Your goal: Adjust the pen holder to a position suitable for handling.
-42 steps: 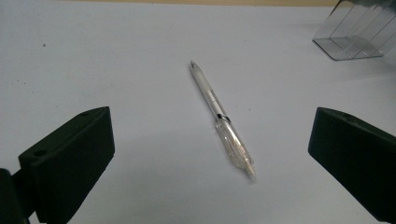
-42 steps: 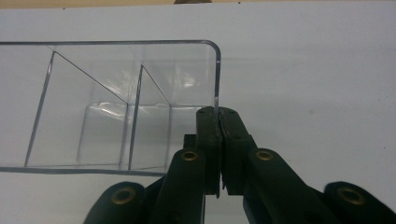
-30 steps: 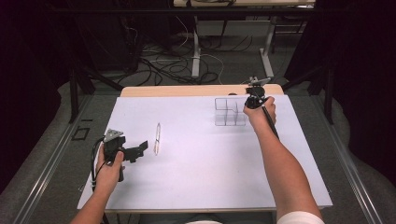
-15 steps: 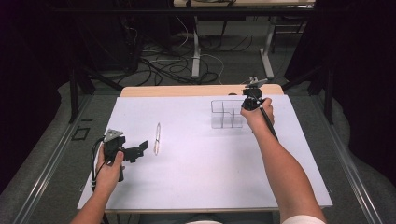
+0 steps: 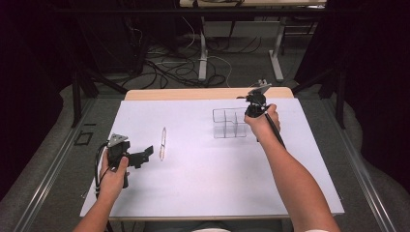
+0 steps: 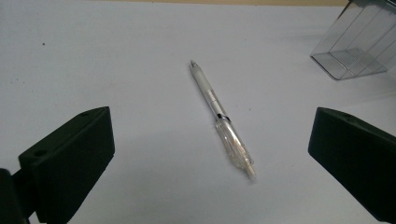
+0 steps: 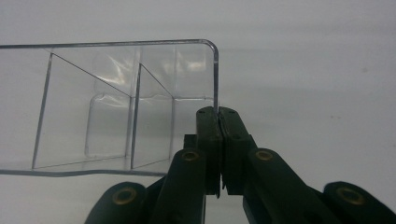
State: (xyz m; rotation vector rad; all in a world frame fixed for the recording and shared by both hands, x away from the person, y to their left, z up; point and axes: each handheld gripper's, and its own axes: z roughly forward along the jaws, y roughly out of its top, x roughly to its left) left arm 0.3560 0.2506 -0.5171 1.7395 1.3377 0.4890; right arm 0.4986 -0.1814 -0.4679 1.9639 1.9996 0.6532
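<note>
My right tongs [image 7: 218, 114] clamp the clear organizer's [image 5: 229, 123] thin wall at its three o'clock edge: light, stiff, slippery, brittle. My left tongs [image 6: 210, 154] stand apart facing the pen [image 6: 219, 116].

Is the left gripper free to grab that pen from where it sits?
Probably yes. The left gripper has its jaws wide open, facing the pen, which lies alone on the bare white table just ahead. Nothing lies between them, and the clear box stands well aside.

No legible text anywhere (pen [image 6: 222, 122] print too blurred)
</note>
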